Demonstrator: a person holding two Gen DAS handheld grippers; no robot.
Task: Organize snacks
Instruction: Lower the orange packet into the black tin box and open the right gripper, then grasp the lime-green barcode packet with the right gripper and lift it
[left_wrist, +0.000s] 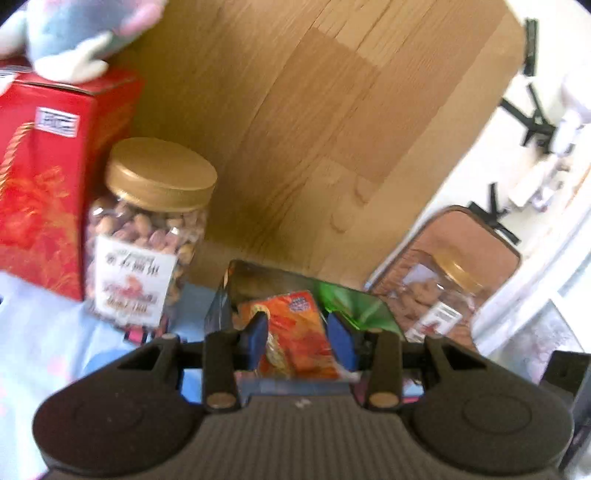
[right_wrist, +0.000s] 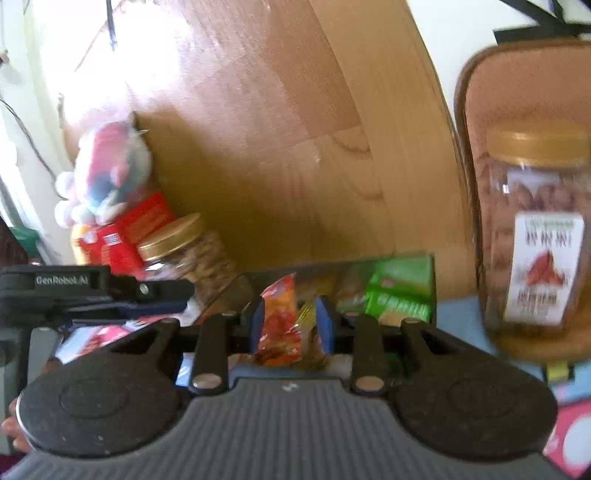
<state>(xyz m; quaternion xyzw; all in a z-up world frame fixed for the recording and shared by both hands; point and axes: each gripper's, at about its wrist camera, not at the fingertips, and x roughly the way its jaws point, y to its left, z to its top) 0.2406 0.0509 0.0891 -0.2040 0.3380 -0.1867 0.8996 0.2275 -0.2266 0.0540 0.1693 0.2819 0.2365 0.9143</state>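
Both hand-held grippers, left (left_wrist: 297, 330) and right (right_wrist: 291, 321), clamp orange snack packets (left_wrist: 295, 332) low in frame centre, seemingly poised over the dark bin (right_wrist: 406, 262) to drop them beside the green packs (right_wrist: 399, 291).

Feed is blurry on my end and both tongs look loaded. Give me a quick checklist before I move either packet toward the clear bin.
1. Left tongs closed on an orange snack packet: ok.
2. Right tongs closed on an orange packet: ok.
3. Clear bin has room: cannot tell; green packets fill its right part.
4. Left tongs clear of the right ones' path: not ok; they sit close on the left in the right wrist view.
5. Peanut jar upright, lid on: ok.
6. Second jar steady on the brown tray: cannot tell, blurred.
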